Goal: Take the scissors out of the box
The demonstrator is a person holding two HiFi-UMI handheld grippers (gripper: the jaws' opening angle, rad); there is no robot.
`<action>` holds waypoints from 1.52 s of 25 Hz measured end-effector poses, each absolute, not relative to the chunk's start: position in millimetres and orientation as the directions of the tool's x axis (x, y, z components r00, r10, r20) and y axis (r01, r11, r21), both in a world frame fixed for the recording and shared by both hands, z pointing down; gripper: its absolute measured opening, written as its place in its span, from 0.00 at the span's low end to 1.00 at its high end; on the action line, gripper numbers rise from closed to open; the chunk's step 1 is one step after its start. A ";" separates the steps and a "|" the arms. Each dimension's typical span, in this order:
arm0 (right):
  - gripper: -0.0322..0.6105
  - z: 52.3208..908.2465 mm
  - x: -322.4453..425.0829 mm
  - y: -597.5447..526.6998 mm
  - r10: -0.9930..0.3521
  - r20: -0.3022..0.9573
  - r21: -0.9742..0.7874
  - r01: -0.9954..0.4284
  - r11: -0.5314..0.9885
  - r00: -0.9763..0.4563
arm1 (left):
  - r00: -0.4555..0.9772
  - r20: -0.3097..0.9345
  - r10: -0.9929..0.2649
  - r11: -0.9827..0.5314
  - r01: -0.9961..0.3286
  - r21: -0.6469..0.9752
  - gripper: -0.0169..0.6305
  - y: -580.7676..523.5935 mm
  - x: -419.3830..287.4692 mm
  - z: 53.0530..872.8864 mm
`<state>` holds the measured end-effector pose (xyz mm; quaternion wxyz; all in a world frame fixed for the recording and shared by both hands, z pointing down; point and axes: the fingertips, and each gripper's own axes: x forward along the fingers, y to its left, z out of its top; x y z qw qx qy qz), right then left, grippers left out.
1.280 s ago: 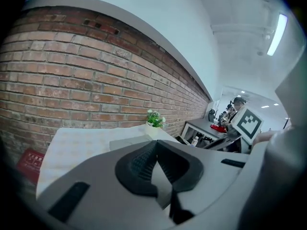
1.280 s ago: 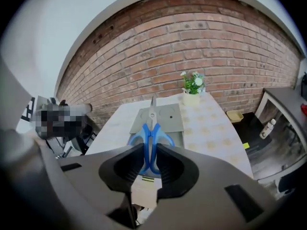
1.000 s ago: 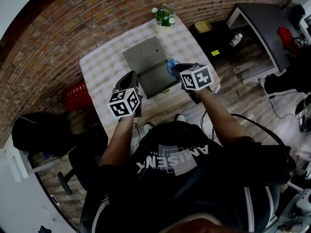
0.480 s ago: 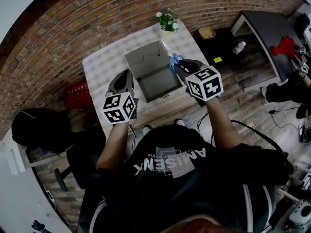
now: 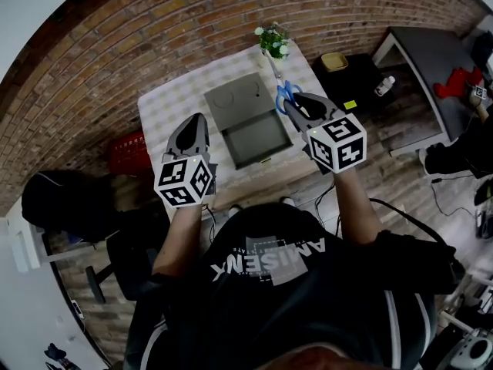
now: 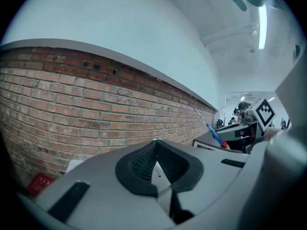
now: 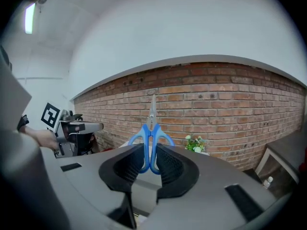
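The blue-handled scissors (image 5: 286,92) hang in the air over the right side of the open grey box (image 5: 256,139), blades pointing away from me toward the wall. My right gripper (image 5: 297,104) is shut on their handles. In the right gripper view the handles (image 7: 151,139) sit between the pads and the blades stand upright. My left gripper (image 5: 193,132) hovers left of the box, above the table; its jaws meet at the tips with nothing between them (image 6: 154,143). The left gripper view also catches the scissors (image 6: 211,131) far off to the right.
The box's lid (image 5: 239,99) lies open on the checked tablecloth (image 5: 173,102). A small potted plant (image 5: 273,42) stands at the table's far edge by the brick wall. A red basket (image 5: 127,153) sits on the floor at the left, a dark side table (image 5: 350,72) at the right.
Both grippers have risen. The right one has lifted the scissors up from the box's right edge. The left gripper stays shut and empty.
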<state>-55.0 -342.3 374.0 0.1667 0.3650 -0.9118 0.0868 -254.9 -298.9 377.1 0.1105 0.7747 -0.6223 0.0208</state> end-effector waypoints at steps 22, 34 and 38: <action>0.22 320.7 -45.7 -348.2 -0.735 0.166 0.029 -0.741 0.670 -0.658 | 0.127 0.034 -0.991 -0.123 -0.988 0.088 0.05 -284.9 -287.3 325.3; 0.22 312.0 -41.3 -342.8 -0.738 0.150 0.018 -0.745 0.667 -0.658 | 0.124 0.056 -0.991 -0.117 -0.987 0.110 0.05 -282.6 -285.4 335.2; 0.22 313.4 -41.1 -342.6 -0.738 0.157 0.010 -0.747 0.665 -0.656 | 0.128 0.058 -0.990 -0.121 -0.986 0.116 0.05 -282.9 -284.8 332.5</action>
